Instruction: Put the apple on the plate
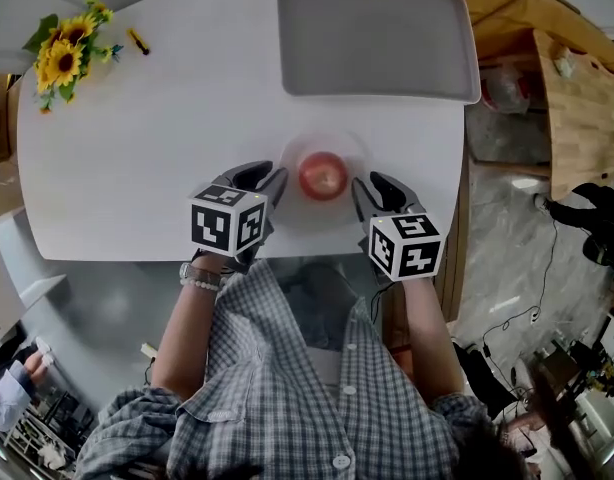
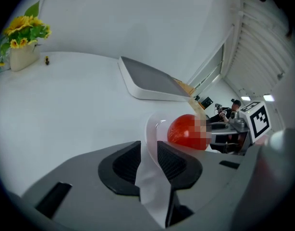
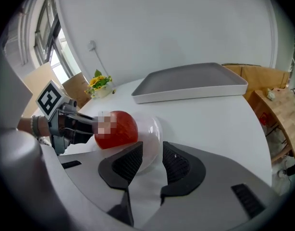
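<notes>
We see the apple sitting on the clear plate, which rests near the front edge of the white table. Our left gripper is at the plate's left rim and our right gripper at its right. Both have their jaws partly apart, the thin rim between them unclamped. A grey tray lies farther back.

Apple on plate, tray behind, sunflowers left.

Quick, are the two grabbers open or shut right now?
Left gripper: open, with the plate rim between its jaws, not squeezed.
Right gripper: open, with the plate rim between its jaws too.
</notes>
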The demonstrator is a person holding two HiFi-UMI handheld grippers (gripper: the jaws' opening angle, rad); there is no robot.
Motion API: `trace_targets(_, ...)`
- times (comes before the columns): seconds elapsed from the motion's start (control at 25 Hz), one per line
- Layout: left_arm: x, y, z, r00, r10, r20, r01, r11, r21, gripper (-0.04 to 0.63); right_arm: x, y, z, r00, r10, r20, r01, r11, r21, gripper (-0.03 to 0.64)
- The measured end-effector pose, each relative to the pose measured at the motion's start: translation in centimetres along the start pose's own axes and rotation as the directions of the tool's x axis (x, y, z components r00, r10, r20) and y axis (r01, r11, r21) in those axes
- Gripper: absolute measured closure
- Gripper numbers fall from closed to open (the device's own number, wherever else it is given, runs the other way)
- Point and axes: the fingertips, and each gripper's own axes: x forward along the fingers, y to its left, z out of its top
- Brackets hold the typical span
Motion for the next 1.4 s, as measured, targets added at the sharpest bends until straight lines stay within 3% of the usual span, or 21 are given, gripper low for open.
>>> trace_targets(0.44,1.1,0.0,-0.3,0.998,-0.013,-0.062,0.014,1.000,0.019,0.505,1.5,-0.2,-0.9,0.995,0.048,-0.088,-0.039,0.994,0.101,0.509)
trace_targets(0.76,1.4,-0.6,-0.5,0.992,-0.043,-0.119,0.050,0.997,0.055,0.514,1.4,-0.7,-1.0,0.992,0.053,-0.113,-0.043,0.995,0.087,0.511)
trace_targets(1.08,1.6,-0.7,-0.5,0.993,-0.072,-0.096,0.069,0.997,-0.034,0.522,1.4,-1.0,-1.0,0.994,0.035,-0.101,-0.020,0.989,0.143,0.520)
trace_targets(1.4,1.8,-0.5,-0.3,0.986,-0.096,-0.137,0.077,0.987,-0.138,0.537,1.5,-1.1,-1.1,0.993,0.041,-0.108,-0.013,0.968,0.252,0.536)
